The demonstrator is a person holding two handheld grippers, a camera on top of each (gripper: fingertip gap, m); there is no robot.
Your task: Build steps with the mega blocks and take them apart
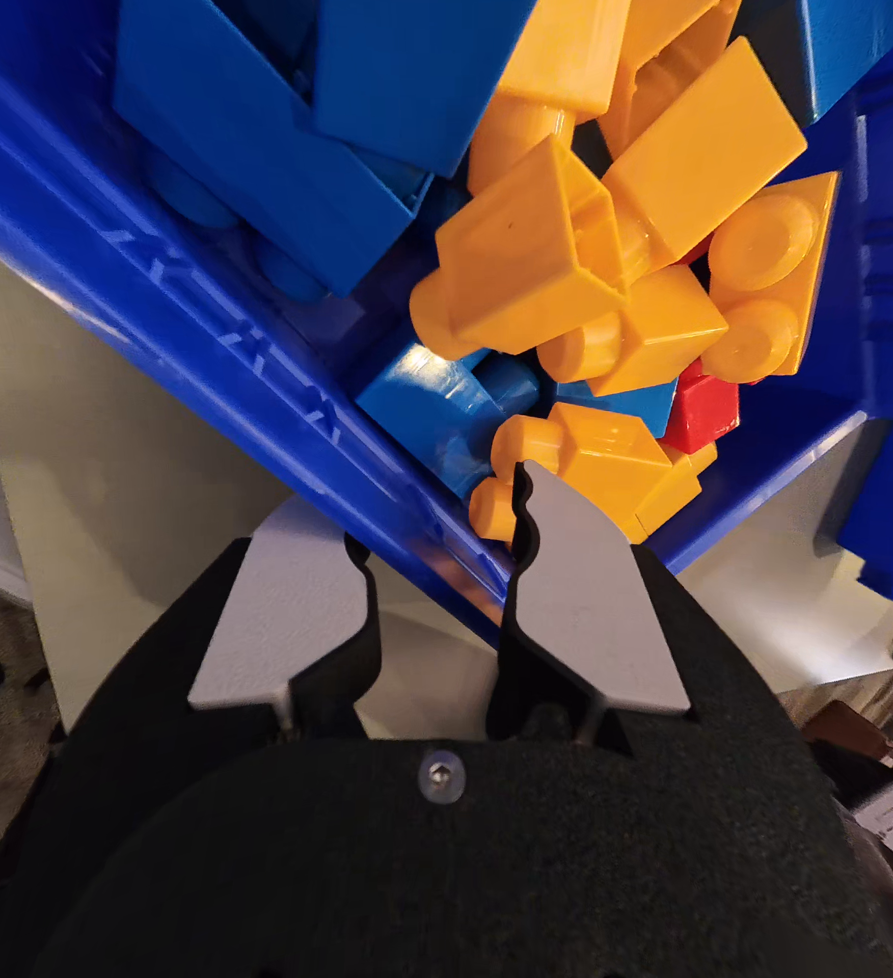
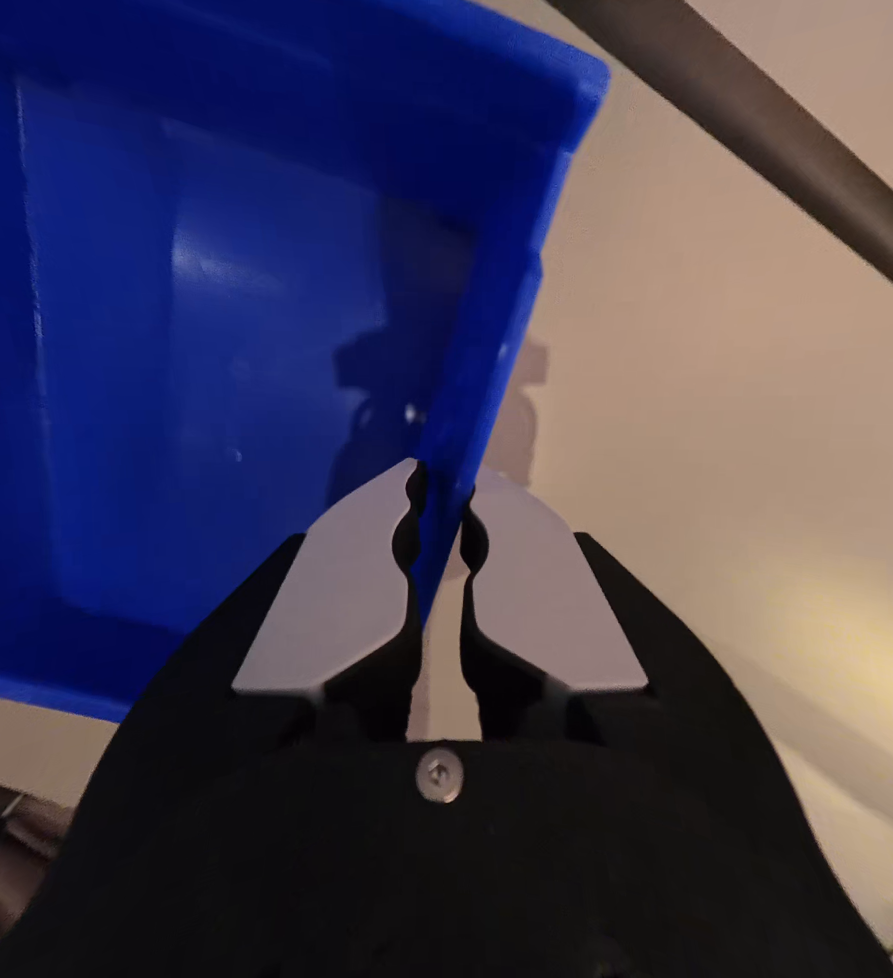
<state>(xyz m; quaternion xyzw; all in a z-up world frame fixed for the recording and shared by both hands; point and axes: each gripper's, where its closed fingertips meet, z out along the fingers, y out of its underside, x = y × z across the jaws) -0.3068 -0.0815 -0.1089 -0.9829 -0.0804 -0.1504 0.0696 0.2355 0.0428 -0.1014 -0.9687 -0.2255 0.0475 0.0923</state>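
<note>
Mega blocks [image 1: 582, 296]: a loose heap of yellow, blue and at least 1 red block [image 1: 706, 413], all inside a blue plastic bin [image 1: 211, 365]. None are joined into steps; my read is that building has not started and the bin is being handled to get the blocks out.

Left wrist view: the bin's rim runs diagonally across the frame, so bin and camera are strongly tilted relative to each other. The left gripper [image 1: 436, 521] straddles that rim, 1 finger outside the wall, the other inside against a yellow 2-stud block [image 1: 603, 455]. The wall fills the gap between the fingers, so this reads as a pinch on the wall.

Right wrist view: the right gripper [image 2: 444, 487] is nearly pressed together, pinching a thin blue wall edge [image 2: 492, 338] near a corner. Likely purpose of the 2-sided hold: lift or tip the bin in a controlled way.

Unclear:
- Whether both views show the same bin; the bin interior in the right view looks bare, and is dim and blurred.
- Pale bench [image 1: 89, 423] shows below the bin; bin-to-bench contact cannot be told.
- Block count is hidden by stacking.
- A dark bar [image 2: 783, 143] crosses the upper right, unidentified.
</note>
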